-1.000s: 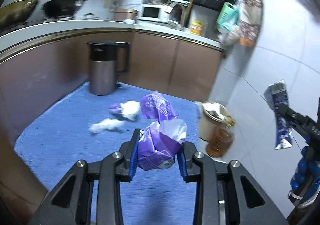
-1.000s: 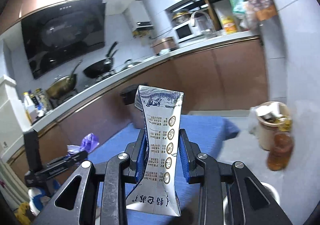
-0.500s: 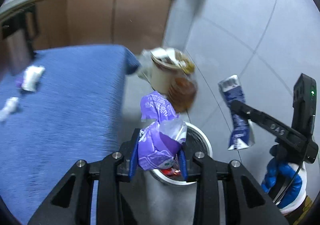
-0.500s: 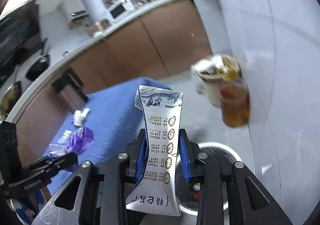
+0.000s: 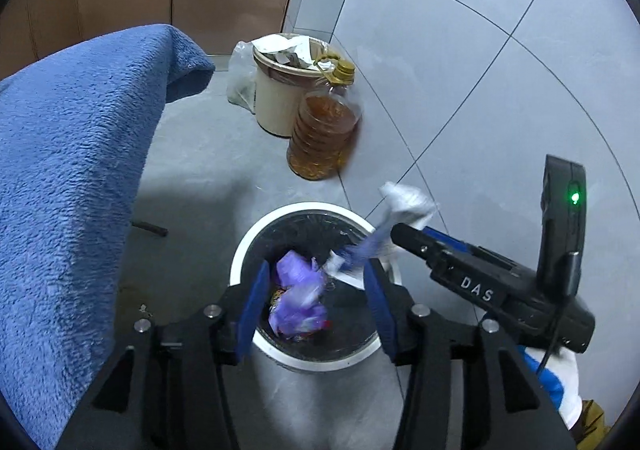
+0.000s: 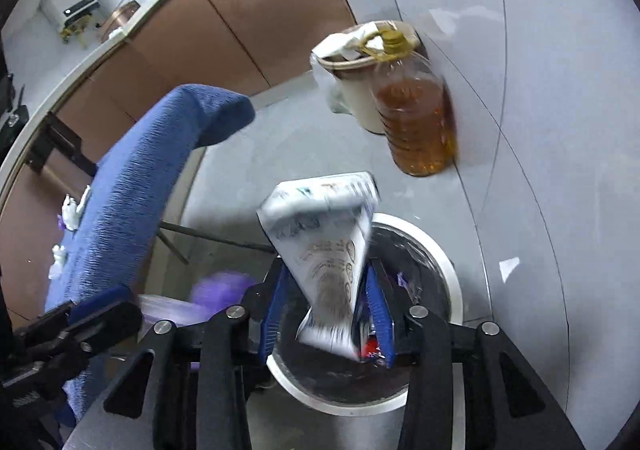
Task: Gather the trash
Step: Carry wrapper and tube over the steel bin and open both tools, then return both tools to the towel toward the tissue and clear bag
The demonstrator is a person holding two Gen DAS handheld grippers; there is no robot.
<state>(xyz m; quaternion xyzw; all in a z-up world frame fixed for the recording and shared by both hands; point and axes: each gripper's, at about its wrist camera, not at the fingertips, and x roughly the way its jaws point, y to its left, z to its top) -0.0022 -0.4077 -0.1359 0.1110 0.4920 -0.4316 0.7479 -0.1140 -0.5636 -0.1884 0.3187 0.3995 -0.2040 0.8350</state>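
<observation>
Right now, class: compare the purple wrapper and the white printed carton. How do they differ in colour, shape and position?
The purple wrapper is crumpled and shapeless; the white printed carton is flattened, with blue-grey print. The wrapper sits low inside the bin, clear of the left gripper; the carton is higher, tilted, between the right gripper pads. Both are motion-blurred over the same bin, with both grippers open.

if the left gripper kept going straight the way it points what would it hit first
Most likely the purple wrapper, which shows blurred between the open left gripper fingers, over the mouth of the white-rimmed bin. Behind it lies the bin's dark inside. Depth is unclear.
</observation>
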